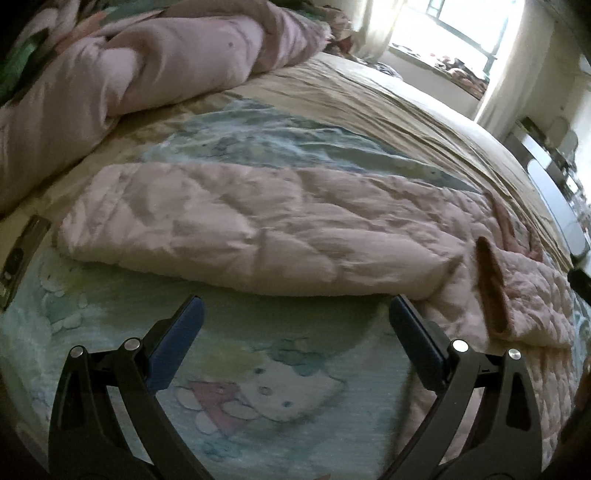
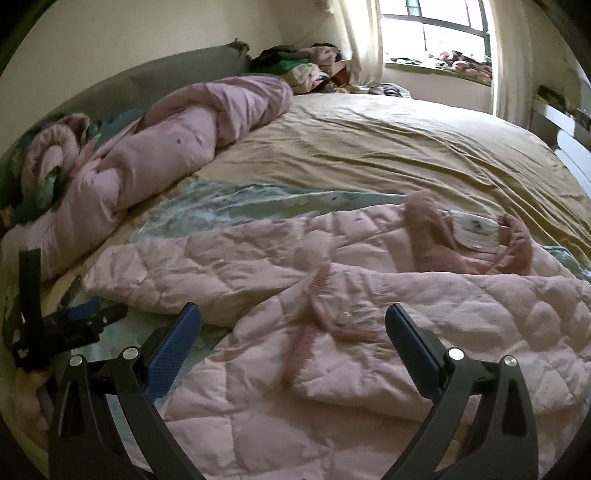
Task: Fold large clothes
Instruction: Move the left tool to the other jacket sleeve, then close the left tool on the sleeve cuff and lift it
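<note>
Left wrist view: left gripper (image 1: 295, 314) low over a bed (image 1: 388, 96), jaws spread wide and holding nothing, blue pads framing a cartoon-print sheet (image 1: 258, 387) at lower centre. Pink quilted jacket (image 1: 258, 229) stretched across the middle of the frame, one sleeve running out toward the left, its near edge just beyond the fingertips. Darker pink trim (image 1: 491, 288) standing up at right centre, close beside the right-hand finger. Rolled pink duvet (image 1: 147, 66) heaped along the upper left. Bright window (image 1: 469, 26) with pale curtains at upper right.

Right wrist view: right gripper (image 2: 293, 314) poised over the same pink quilted jacket (image 2: 369, 369), jaws likewise wide apart and empty. Garment filling the lower centre and right of the frame, collar with a white label (image 2: 476, 229) lying open at right centre. Left gripper (image 2: 74, 325) visible at lower left, down near the sleeve end, with part of a hand (image 2: 35, 398) blurred beneath it. Tan bedspread (image 2: 406, 140) covering the upper middle, rolled pink duvet (image 2: 166, 147) at left, a pile of clothes (image 2: 306, 70) against the wall near the top centre, window (image 2: 436, 29) at upper right.
</note>
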`<action>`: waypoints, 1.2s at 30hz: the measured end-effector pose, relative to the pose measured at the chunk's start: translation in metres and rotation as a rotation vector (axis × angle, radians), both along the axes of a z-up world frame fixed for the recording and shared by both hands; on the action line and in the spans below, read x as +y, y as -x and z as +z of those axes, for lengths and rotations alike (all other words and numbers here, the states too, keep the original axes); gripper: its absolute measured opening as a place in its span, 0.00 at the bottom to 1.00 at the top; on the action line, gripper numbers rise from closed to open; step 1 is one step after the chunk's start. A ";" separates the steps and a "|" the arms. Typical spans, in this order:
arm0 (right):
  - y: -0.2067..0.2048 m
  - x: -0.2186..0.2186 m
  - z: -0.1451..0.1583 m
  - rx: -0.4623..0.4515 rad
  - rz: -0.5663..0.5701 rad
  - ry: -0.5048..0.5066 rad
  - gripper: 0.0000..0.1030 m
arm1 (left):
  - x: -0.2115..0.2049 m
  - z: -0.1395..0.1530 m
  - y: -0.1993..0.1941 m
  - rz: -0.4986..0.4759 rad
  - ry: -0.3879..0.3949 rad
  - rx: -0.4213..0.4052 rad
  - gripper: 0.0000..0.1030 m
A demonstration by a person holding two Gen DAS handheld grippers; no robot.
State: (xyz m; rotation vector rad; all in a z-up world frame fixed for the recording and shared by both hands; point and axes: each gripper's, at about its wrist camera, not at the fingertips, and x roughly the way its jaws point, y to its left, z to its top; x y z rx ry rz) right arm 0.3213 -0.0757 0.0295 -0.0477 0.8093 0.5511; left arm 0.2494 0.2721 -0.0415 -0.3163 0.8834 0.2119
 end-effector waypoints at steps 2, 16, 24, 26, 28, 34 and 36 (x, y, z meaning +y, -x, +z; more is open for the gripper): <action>0.000 0.012 -0.005 0.002 0.014 0.013 0.96 | 0.013 -0.006 0.003 0.027 0.020 0.003 0.91; 0.003 0.074 -0.031 0.019 0.105 0.062 0.96 | 0.095 -0.036 0.015 0.175 0.129 0.005 0.91; 0.008 0.083 -0.042 0.024 0.121 0.077 0.96 | 0.150 -0.058 0.003 0.304 0.326 -0.039 0.91; 0.008 0.079 -0.042 0.025 0.109 0.075 0.96 | 0.161 -0.065 -0.002 0.341 0.366 -0.044 0.91; 0.007 0.073 -0.042 0.028 0.099 0.068 0.96 | 0.168 -0.068 -0.006 0.369 0.383 -0.062 0.90; 0.007 0.048 -0.038 0.041 0.060 0.052 0.96 | 0.180 -0.055 -0.007 0.436 0.338 -0.094 0.19; 0.008 0.037 -0.033 0.033 0.048 0.038 0.96 | 0.177 -0.038 0.000 0.418 0.302 -0.137 0.13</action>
